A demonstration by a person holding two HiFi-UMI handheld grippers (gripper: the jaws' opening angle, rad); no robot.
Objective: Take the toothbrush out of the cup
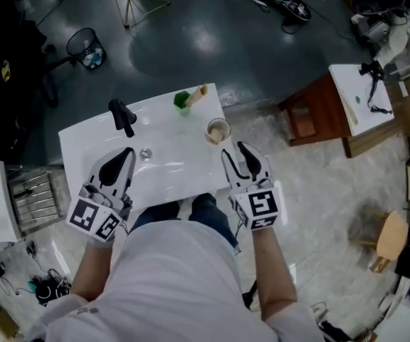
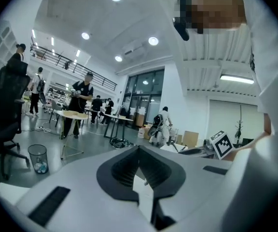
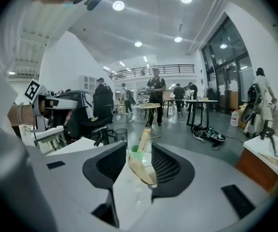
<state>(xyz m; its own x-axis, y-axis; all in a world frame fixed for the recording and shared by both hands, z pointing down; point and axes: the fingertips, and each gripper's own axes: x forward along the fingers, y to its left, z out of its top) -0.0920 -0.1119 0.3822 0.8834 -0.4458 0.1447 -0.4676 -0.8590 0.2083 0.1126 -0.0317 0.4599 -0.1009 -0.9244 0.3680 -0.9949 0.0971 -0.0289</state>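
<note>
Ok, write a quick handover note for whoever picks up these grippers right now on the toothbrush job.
Left hand-held gripper: shut, empty, over the front of the sink.
Right hand-held gripper: open, empty, pointed at the tan cup, not touching it.
Toothbrush: leaning in the green cup at the sink's far edge.
Done: nothing yet.
Left to do: probably reach past the tan cup, grip the toothbrush and lift it out.
</note>
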